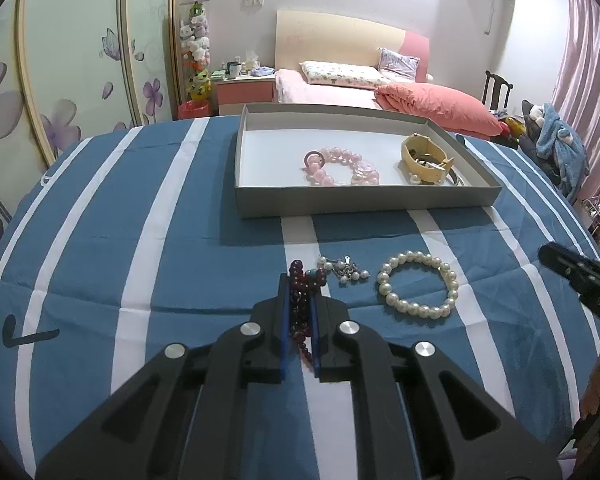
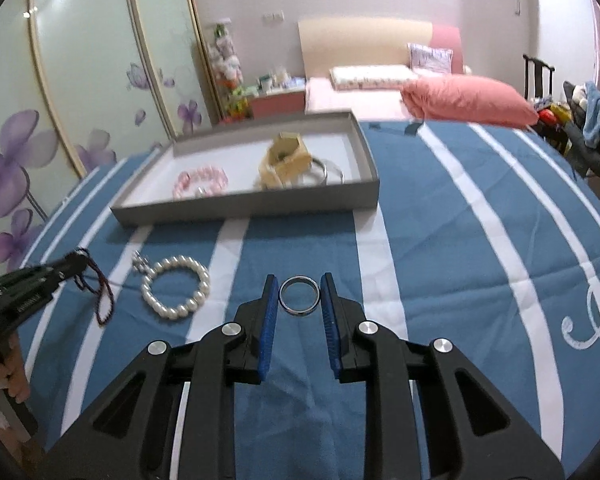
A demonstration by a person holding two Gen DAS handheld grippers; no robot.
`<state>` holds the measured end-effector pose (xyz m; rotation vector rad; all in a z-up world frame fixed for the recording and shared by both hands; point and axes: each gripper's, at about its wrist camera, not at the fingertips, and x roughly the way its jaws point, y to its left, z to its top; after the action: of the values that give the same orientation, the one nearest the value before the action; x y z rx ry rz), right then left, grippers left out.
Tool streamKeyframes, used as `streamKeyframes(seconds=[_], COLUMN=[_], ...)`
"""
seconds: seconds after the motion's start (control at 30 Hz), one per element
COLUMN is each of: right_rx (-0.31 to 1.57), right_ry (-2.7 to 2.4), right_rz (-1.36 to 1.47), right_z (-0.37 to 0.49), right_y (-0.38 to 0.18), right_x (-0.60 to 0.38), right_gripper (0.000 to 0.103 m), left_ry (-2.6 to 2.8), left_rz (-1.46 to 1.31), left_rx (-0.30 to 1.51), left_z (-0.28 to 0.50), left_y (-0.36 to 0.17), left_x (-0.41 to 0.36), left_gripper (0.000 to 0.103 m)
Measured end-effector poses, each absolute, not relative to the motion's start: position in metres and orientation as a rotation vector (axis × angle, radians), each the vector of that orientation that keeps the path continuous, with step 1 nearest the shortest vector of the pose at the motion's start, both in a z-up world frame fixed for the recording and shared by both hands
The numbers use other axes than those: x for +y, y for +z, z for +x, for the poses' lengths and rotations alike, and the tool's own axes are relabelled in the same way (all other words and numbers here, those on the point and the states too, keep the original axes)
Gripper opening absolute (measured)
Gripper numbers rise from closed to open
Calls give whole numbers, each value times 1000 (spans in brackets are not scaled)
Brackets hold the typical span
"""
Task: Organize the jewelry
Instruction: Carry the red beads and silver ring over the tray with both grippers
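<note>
The right gripper grips a silver ring, its blue pads against the ring's two sides, above the blue-and-white striped cloth. At the left edge the left gripper holds a dark red bead strand beside a pearl bracelet. Beyond, a grey tray holds a pink bead bracelet, a tan watch and a silver bangle

dark red bead string hangs pinched; silver ring clamped upright; pearl bracelet and small charm cluster lie flat on cloth.
</note>
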<state>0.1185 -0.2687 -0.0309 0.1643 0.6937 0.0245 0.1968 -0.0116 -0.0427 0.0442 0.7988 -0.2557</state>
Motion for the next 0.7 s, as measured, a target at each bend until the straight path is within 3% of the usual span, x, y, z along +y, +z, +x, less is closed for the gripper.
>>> streamKeyframes(seconds=[0.27, 0.7], right_rx=[597, 385], right_ry=[30, 17], right_rz=[148, 111], right_z=[112, 108], right_y=[-12, 27], right_x=[-266, -259], right_gripper=[23, 23], left_ry=[-246, -205], left_rz=[52, 99], left_rx=[772, 582], left_z=[195, 180], left_y=[-37, 1], left_x=[-13, -22], left_gripper=[9, 9])
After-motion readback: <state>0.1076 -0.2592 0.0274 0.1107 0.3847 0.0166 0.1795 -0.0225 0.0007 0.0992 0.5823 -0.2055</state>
